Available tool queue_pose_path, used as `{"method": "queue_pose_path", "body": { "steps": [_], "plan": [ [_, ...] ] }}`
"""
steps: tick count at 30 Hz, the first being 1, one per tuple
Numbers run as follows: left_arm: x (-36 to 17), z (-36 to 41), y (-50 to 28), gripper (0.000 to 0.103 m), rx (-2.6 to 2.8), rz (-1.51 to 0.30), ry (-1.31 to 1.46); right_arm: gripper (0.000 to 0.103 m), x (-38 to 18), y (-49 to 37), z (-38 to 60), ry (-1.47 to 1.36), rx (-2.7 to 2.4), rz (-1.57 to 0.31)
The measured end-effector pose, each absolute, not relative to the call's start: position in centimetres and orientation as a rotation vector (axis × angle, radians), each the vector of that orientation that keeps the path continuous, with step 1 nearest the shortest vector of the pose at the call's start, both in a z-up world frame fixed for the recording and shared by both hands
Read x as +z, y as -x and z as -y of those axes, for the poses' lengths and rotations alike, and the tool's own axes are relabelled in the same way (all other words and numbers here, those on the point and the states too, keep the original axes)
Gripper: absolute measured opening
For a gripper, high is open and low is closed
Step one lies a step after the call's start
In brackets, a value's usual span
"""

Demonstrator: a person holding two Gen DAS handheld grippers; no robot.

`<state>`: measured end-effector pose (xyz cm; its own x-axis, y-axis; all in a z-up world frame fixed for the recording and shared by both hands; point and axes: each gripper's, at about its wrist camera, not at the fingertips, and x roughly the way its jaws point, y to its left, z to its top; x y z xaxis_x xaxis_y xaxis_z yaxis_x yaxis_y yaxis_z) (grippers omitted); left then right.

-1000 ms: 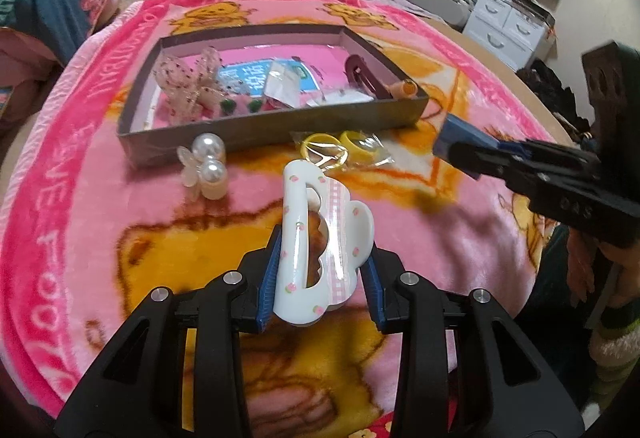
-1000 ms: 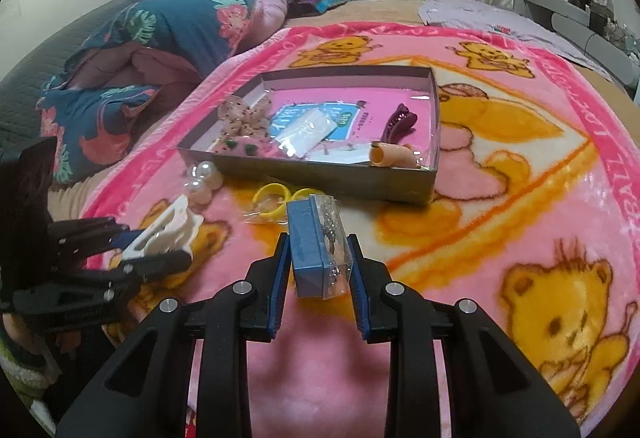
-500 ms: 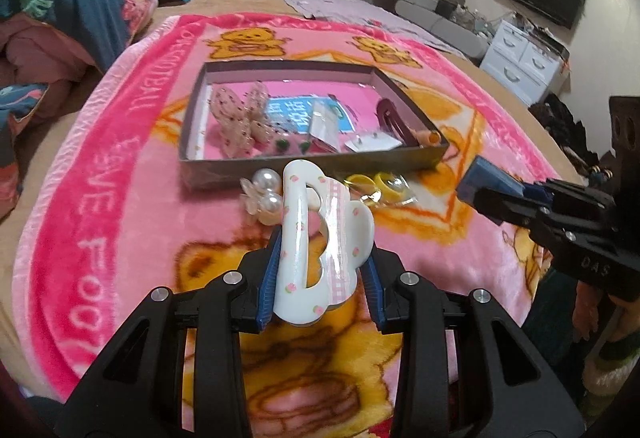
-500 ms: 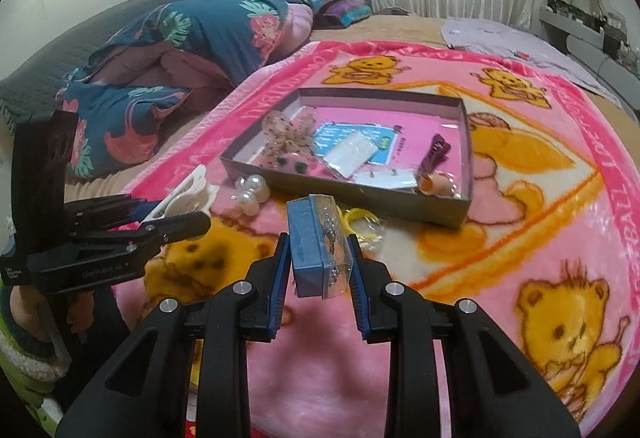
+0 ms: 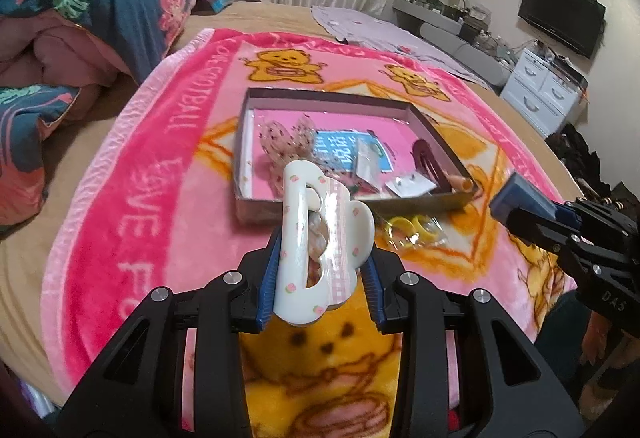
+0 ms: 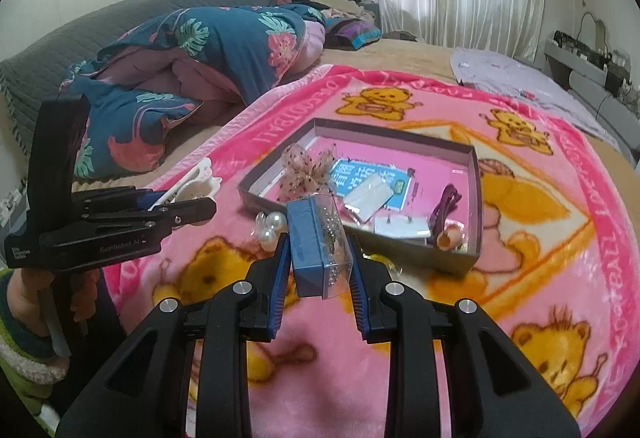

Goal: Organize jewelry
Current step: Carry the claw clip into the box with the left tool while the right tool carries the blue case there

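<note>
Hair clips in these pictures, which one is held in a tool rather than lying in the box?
The white floral claw clip, clamped upright in the left tool. The dark maroon clip lies inside the tray.

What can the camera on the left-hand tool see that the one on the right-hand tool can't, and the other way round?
Only the left wrist view shows the wall-mounted TV, the white drawers and the yellow rings in a clear packet, plainly.

Only the right wrist view shows the pearl hair piece lying on the blanket, in the clear, and the grey headboard.

Both show the shallow box with jewelry inside, the pink bear blanket, the white hair claw held in the left gripper and the small blue case held in the right gripper.
</note>
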<state>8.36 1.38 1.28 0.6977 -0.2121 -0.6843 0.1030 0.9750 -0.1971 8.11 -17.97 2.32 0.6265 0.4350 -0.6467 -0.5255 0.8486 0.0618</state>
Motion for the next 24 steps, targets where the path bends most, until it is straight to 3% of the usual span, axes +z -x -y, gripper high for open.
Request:
{"method": "queue_pose_path", "body": {
  "steps": [24],
  "plan": [
    [3.1,-1.3,-16.1,0.028,-0.158,-0.772,0.13,0.026,3.1,-14.2,17.2,0.136,0.536,-0.668]
  ]
}}
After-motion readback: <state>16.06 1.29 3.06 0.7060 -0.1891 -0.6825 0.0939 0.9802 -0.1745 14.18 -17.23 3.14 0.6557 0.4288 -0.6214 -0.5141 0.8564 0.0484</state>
